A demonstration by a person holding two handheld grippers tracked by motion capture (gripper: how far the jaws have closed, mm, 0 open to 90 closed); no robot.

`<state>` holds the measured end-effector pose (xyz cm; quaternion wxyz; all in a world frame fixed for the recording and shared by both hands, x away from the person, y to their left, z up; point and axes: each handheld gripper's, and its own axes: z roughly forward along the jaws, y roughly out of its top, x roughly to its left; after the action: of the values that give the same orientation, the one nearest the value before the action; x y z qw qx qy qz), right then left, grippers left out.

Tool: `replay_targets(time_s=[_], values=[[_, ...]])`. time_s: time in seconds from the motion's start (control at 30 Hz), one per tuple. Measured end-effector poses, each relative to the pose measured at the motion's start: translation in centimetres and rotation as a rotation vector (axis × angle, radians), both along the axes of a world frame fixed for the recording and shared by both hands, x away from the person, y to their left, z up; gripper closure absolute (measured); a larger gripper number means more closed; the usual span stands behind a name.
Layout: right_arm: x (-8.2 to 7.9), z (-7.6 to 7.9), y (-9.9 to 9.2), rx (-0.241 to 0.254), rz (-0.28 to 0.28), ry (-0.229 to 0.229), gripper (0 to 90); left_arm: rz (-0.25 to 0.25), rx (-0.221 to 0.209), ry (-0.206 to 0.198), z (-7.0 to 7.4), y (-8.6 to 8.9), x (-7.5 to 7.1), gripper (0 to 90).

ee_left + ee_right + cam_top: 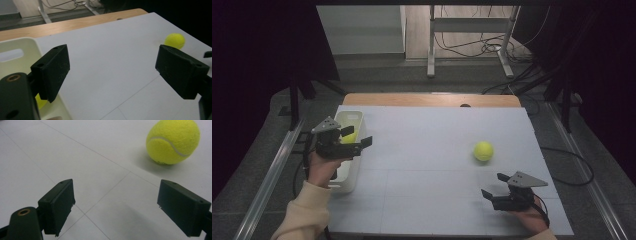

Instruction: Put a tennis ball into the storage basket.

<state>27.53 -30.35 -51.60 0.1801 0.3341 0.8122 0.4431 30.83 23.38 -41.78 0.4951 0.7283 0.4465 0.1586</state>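
The white surface (437, 165) is spread across a wooden top, and a white bin (348, 150) is set along its 9 o'clock edge. One yellow ball (483, 150) lies loose on the surface toward 3 o'clock, well apart from the bin; a second ball (350, 137) is seen inside the bin.

The left hand-held gripper (357, 141) is held over the bin's inner edge, released, with nothing between its jaws. The right hand-held gripper (495, 185) is poised at 5 o'clock, near the loose ball, also released and empty.

The likeliest trouble is judged to be a nudge: if one jaw is brought against the loose ball before the other, it could be sent rolling toward the 3 o'clock edge and off the surface. A pinch placed off-centre could squeeze it out sideways. The left hand-held gripper could also be caught on the bin's rim.

In the right gripper view the ball (173, 141) is shown off-line from the jaws, at upper right, along with its seam, which the high view blurs. In the left gripper view the bin's handle slot (11, 55) is revealed, and the binned ball (41, 102) is glimpsed behind the left jaw.
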Motion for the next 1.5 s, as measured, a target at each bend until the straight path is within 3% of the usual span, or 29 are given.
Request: replay_targets(time_s=[0.4, 0.57, 1.13, 1.5], values=[[0.0, -0.1, 0.0, 0.000, 0.017, 0.004, 14.5, -0.061, -0.019, -0.022, 0.0, -2.3, -0.4, 13.1], [-0.1, 0.0, 0.0, 0.003, 0.016, 0.001, 14.6, -0.098, -0.035, -0.007, -0.1, -3.8, -0.1, 13.1], [0.0, 0.0, 0.0, -0.002, 0.022, 0.000, 14.6, -0.196, 0.001, 0.021, -1.4, -8.5, 0.6, 13.0], [0.0, 0.1, 0.0, 0.007, 0.017, -0.004, 14.6, -0.258, -0.006, 0.043, -2.2, -10.9, 1.7, 13.0]])
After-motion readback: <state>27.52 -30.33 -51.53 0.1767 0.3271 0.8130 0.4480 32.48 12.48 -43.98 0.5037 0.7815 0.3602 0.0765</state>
